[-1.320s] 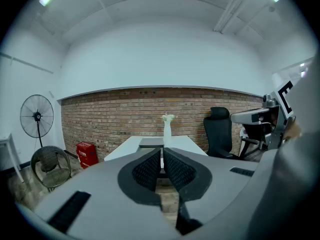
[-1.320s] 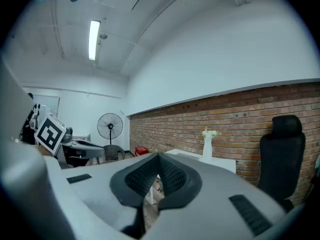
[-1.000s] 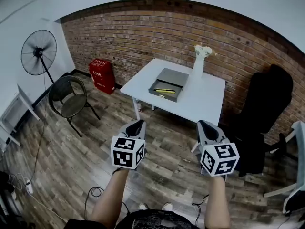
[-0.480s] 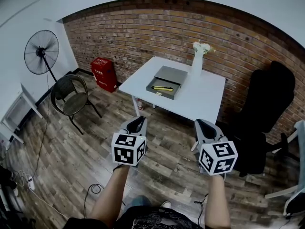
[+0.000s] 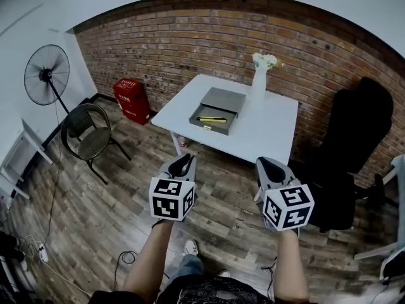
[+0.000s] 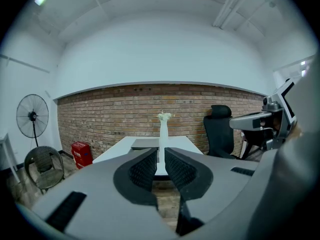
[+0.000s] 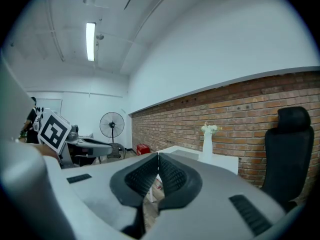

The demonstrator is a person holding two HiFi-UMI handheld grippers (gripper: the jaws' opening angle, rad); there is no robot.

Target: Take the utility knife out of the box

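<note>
Both tools are clenched and empty, the left tool (image 5: 184,161) and right tool (image 5: 269,164) well short of the white worktop (image 5: 269,132), where the yellow utility knife (image 5: 214,120) lies crosswise in the open grey box (image 5: 229,99), ahead and slightly nearer the left.

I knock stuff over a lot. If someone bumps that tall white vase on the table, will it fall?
Probably tips easily: the vase is tall and narrow, with flowers on top. It looks hard, so it may break.
</note>
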